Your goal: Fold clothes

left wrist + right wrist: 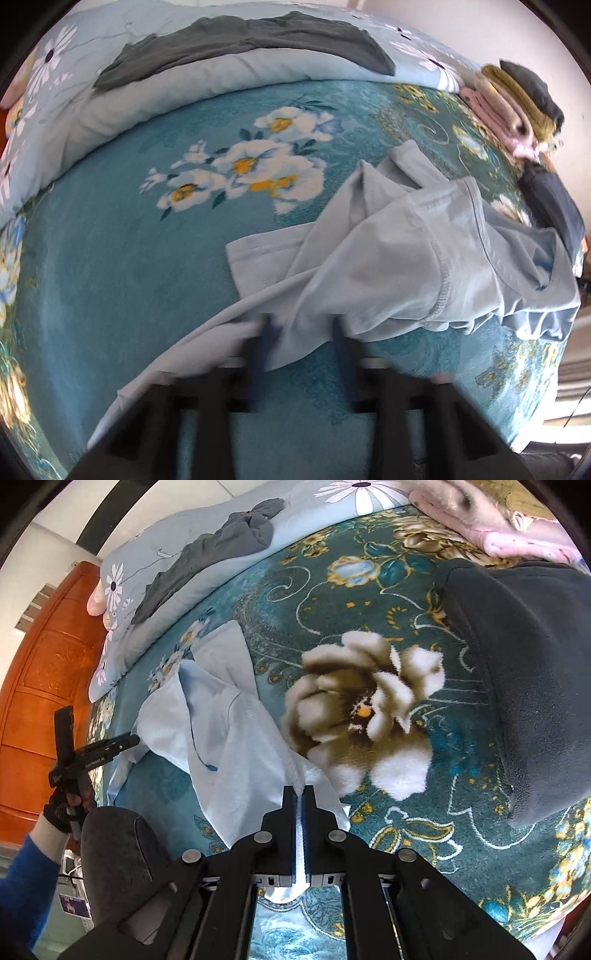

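A light blue shirt (406, 251) lies crumpled on the teal floral blanket (110, 258). In the blurred left wrist view my left gripper (301, 332) has a fold of the shirt's near edge between its fingers, and cloth stretches from there to the lower left. In the right wrist view the left gripper (129, 740) meets the shirt (229, 738) at its left edge, held by a gloved hand (59, 812). My right gripper (299, 790) is shut on another edge of the shirt, and pale cloth shows between its pads and hangs below them.
A folded stack of pink, yellow and dark clothes (517, 107) sits at the blanket's far right. A dark grey garment (240, 40) lies on the pale quilt (184, 96) behind. A dark folded fleece (524, 664) lies right of the shirt. A wooden cabinet (44, 664) stands at left.
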`<action>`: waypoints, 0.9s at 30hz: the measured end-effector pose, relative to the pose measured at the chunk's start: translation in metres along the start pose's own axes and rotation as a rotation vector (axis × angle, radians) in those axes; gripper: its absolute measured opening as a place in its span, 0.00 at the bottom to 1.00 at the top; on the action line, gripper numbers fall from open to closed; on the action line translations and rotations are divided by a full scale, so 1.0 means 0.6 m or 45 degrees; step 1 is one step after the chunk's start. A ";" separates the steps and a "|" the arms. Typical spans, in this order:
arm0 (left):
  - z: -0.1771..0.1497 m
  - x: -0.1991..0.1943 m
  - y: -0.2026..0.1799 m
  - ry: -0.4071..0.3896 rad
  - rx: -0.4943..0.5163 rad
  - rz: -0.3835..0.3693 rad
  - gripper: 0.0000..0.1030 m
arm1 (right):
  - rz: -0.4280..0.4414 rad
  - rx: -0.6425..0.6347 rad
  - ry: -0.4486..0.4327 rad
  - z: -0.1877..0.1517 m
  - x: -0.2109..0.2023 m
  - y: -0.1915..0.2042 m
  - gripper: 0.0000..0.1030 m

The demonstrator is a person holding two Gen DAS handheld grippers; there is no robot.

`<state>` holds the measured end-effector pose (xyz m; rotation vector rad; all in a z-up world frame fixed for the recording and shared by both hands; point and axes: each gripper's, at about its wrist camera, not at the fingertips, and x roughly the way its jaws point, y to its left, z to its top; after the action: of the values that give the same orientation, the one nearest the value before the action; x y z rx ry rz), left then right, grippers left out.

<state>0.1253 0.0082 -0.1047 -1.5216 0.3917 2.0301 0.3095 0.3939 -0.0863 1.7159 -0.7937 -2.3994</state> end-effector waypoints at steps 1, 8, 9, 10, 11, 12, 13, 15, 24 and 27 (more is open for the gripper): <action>0.000 -0.001 -0.004 -0.005 0.014 0.021 0.03 | -0.004 0.002 -0.011 0.003 -0.003 0.001 0.02; 0.009 -0.074 0.011 -0.167 -0.064 0.096 0.03 | -0.073 -0.051 -0.167 0.051 -0.048 0.033 0.02; 0.013 -0.097 0.012 -0.211 -0.065 0.117 0.03 | -0.081 -0.067 -0.203 0.063 -0.060 0.041 0.02; 0.018 -0.119 0.013 -0.250 -0.062 0.138 0.03 | -0.081 -0.086 -0.240 0.075 -0.072 0.050 0.02; 0.024 -0.144 0.013 -0.292 -0.058 0.161 0.03 | -0.082 -0.105 -0.276 0.088 -0.084 0.059 0.02; 0.030 -0.170 0.013 -0.335 -0.056 0.182 0.03 | -0.081 -0.127 -0.311 0.099 -0.097 0.071 0.02; 0.035 -0.194 0.014 -0.377 -0.056 0.201 0.03 | -0.080 -0.149 -0.345 0.109 -0.109 0.082 0.02; 0.043 -0.247 0.019 -0.462 -0.065 0.245 0.03 | -0.080 -0.197 -0.418 0.130 -0.137 0.108 0.02; 0.049 -0.475 0.045 -0.755 -0.106 0.482 0.02 | -0.043 -0.409 -0.747 0.206 -0.280 0.241 0.02; 0.043 -0.545 0.038 -0.827 -0.084 0.562 0.02 | -0.017 -0.480 -0.827 0.212 -0.324 0.288 0.02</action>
<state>0.1549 -0.0823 0.2103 -0.7640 0.4179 2.7534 0.2271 0.3605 0.1893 0.8092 -0.3245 -2.9009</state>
